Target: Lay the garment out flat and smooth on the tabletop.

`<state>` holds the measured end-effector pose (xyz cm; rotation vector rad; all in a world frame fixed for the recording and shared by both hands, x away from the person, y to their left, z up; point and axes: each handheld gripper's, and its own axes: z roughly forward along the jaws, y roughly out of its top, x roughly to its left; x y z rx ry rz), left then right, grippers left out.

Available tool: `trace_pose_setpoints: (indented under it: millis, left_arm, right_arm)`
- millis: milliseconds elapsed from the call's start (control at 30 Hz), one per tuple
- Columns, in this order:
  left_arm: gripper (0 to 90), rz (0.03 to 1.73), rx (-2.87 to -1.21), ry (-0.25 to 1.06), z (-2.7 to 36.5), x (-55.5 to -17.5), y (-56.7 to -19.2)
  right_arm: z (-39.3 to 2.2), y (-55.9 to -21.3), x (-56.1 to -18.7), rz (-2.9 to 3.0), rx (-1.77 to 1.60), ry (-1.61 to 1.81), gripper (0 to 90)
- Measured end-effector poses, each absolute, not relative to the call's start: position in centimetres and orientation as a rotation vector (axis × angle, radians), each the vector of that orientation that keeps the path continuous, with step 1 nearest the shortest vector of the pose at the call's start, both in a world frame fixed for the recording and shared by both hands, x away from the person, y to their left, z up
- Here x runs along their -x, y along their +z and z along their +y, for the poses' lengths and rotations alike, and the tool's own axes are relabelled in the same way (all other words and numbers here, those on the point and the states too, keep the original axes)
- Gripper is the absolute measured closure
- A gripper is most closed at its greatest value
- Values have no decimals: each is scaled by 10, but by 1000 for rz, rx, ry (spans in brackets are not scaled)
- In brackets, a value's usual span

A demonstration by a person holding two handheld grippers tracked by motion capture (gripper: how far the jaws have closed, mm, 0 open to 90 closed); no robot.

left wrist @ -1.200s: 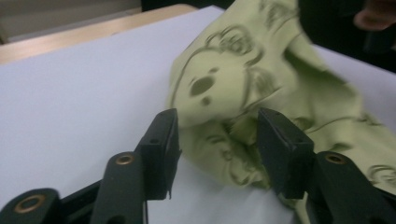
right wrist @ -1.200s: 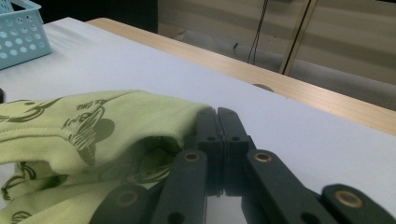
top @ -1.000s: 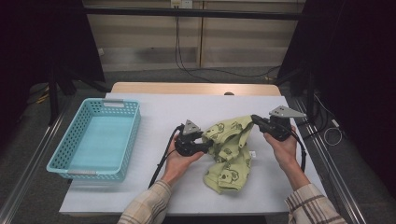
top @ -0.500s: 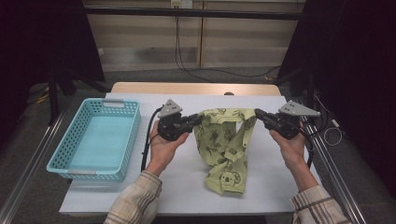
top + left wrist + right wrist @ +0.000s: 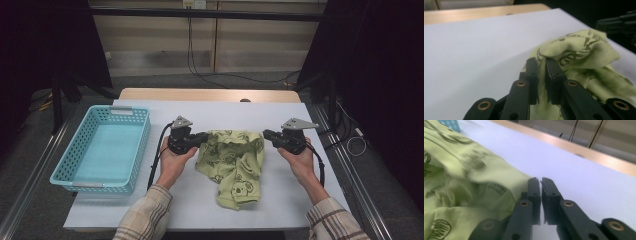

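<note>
— Green cloth point(image 5: 232, 162) with dark printed animal faces lies crumpled on the white counter point(image 5: 240, 112), its near end trailing toward the person.

— And the grips?

— Left gripper point(image 5: 542, 66) is clamped on a fold at the cloth's left edge. Right gripper point(image 5: 540, 185) has its jaws nearly together, just opening, nothing between them; cloth just beside.

— Farther off?

— From above, a turquoise basket point(image 5: 65, 170) stands left, apart.

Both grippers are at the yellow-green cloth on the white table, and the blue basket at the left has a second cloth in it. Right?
Not quite: the basket is empty, as the high view shows. The left gripper and right gripper are at the cloth on the table.
</note>
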<state>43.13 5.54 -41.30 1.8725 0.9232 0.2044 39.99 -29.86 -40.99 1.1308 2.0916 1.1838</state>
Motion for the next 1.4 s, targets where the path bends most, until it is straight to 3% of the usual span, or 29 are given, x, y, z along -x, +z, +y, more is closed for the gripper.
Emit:
trace_pose_setpoints:
  millis: [433,500,533,567,600,667,700,800,900,1000,1067,1167,1200,1233,1400]
  left_arm:
    - [782,948,-1924,222,61,-437,-423]
    - [754,993,-1870,212,58,-436,-424]
    - [671,990,-1887,235,59,-437,-425]
    - [671,1005,-1882,241,58,-437,-426]
    - [654,1004,-1883,245,59,-438,-426]
    - [617,983,-1930,270,62,-439,-425]
    - [535,990,-1912,281,62,-437,-423]
    - [546,987,-1880,295,62,-431,-417]
    - [587,883,-1937,355,68,-418,-407]
    - [692,828,-1892,320,64,-403,-405]
    - [701,793,-1915,294,58,-397,-407]
    - [657,773,-1952,322,46,-397,-416]
    - [556,778,-1962,346,42,-398,-420]
    - [510,783,-1975,393,34,-402,-426]
    - [402,830,-1965,437,25,-414,-433]
  right_arm:
    - [-279,-415,-370,2156,-991,1209,575]
    - [-276,-419,-372,2170,-981,1191,566]
    - [-275,-422,-376,2157,-980,1149,563]
    - [-275,-422,-376,2157,-980,1149,563]
    - [-276,-424,-381,2127,-1007,1157,631]
    - [-276,-424,-384,2119,-1014,1165,665]
    - [-277,-424,-389,2124,-1006,1172,801]
    - [-277,-419,-393,2093,-1010,1187,893]
    - [-277,-415,-396,2060,-1025,1202,900]
    - [-273,-412,-400,2059,-1020,1217,900]
    - [-272,-412,-400,2058,-1020,1216,900]
    - [-272,-412,-400,2060,-1021,1219,900]
    - [-273,-412,-400,2060,-1025,1223,900]
    - [-273,-412,-400,2059,-1031,1217,900]
    - [-274,-411,-400,2068,-1024,1225,900]
